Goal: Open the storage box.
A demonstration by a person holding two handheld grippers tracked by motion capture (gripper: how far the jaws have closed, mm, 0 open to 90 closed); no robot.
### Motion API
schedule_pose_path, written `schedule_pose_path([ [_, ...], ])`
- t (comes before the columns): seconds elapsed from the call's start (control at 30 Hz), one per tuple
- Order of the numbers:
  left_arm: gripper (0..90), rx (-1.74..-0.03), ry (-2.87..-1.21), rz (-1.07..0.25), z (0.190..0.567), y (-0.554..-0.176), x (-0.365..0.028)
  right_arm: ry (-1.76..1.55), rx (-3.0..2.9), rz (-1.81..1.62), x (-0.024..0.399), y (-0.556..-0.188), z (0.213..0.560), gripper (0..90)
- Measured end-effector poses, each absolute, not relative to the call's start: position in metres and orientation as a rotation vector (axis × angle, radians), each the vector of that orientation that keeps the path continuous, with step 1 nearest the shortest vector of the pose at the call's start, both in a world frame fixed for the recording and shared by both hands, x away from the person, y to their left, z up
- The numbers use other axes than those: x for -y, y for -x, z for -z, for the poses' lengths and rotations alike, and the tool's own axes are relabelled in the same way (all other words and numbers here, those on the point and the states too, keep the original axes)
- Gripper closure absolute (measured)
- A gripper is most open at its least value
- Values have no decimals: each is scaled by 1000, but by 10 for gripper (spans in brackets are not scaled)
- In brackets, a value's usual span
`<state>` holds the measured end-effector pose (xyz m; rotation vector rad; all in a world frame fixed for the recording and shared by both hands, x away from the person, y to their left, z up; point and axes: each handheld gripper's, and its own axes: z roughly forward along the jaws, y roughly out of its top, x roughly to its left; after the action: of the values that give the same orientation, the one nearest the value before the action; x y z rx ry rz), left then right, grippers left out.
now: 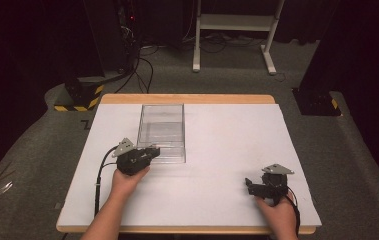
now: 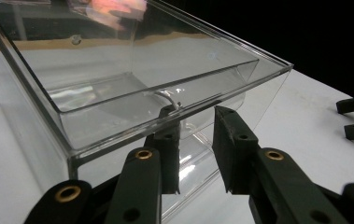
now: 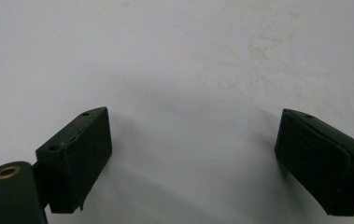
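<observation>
Progress is early: my left gripper (image 1: 152, 151) has its fingers (image 2: 233, 140) astride the near wall of the clear box (image 1: 161, 129) toward the table's (image 1: 227, 150) far-left, not yet pinching, while my right gripper (image 1: 249, 184) rests wide apart, empty, near the right corner.

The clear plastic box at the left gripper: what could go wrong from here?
1. The left gripper has its fingers astride the near wall of the clear rectangular plastic box, one inside and one outside, close to a corner. A lift from there may tilt the box.
2. The wall is smooth, so it could slip between the fingers.
3. The right gripper rests open on the white table, far from the box, so it cannot steady it.
</observation>
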<state>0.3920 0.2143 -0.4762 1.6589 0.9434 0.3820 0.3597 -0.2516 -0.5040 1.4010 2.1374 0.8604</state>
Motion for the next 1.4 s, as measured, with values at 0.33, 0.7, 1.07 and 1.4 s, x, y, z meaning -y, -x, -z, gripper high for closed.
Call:
schedule_pose_path([
  [0.33,764,-899,-1657,-357,479,-393,-220,-1400,-2135,-859,251,-359,504,112],
  [0.7,789,-877,-1672,-364,478,-389,-222,-1400,-2135,-859,251,-359,504,112],
  [1.07,814,-862,-1654,-354,480,-381,-226,-1400,-2135,-859,251,-359,504,112],
  [1.4,829,-844,-1646,-350,482,-374,-229,-1400,-2135,-859,251,-359,504,112],
])
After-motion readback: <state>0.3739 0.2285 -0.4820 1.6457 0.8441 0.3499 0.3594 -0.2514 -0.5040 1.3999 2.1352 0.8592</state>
